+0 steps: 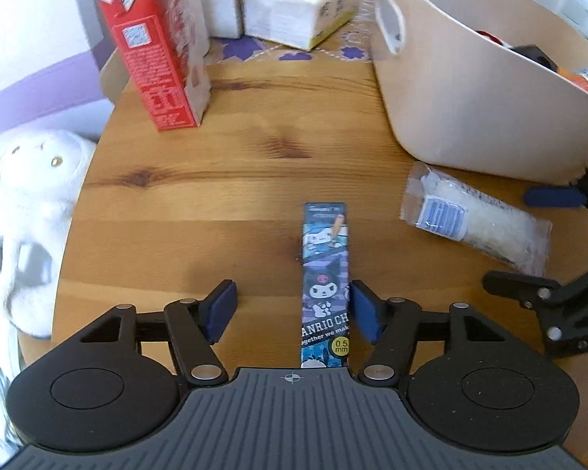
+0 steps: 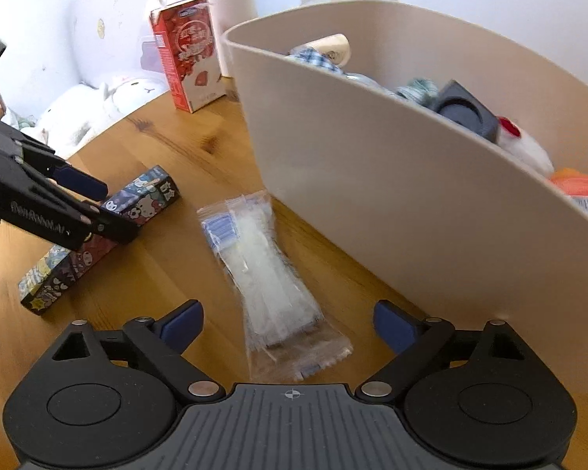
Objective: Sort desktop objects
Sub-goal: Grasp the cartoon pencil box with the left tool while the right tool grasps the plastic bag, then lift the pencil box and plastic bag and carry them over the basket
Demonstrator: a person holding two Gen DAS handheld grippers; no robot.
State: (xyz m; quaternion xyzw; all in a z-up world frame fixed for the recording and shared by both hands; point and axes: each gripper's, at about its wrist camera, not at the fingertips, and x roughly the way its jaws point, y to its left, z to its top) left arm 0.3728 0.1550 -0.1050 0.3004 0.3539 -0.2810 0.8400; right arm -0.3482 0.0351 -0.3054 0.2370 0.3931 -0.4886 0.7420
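Looks like my bedroom desk at home: plush toys [image 1: 31, 203] beside the wooden table [image 1: 215, 203] (tissue pack [image 1: 302, 11], milk carton [image 1: 156, 58] too).

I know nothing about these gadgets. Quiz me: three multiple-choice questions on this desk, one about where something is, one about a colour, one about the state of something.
1. Where does the clear plastic packet lie?
A. In the bin
B. On the wooden table, beside the beige bin
C. On top of the carton

2. What is the main colour of the upright carton?
A. Red
B. Green
C. Yellow

3. How does the right tool stand?
A. Clamped on the packet
B. Open, a finger on either side of the packet
C. Shut with nothing in it

Answers: 1 B, the packet lies flat on the wood by the bin's wall. 2 A, its printed sides are red. 3 B, both pads stand clear of the packet.
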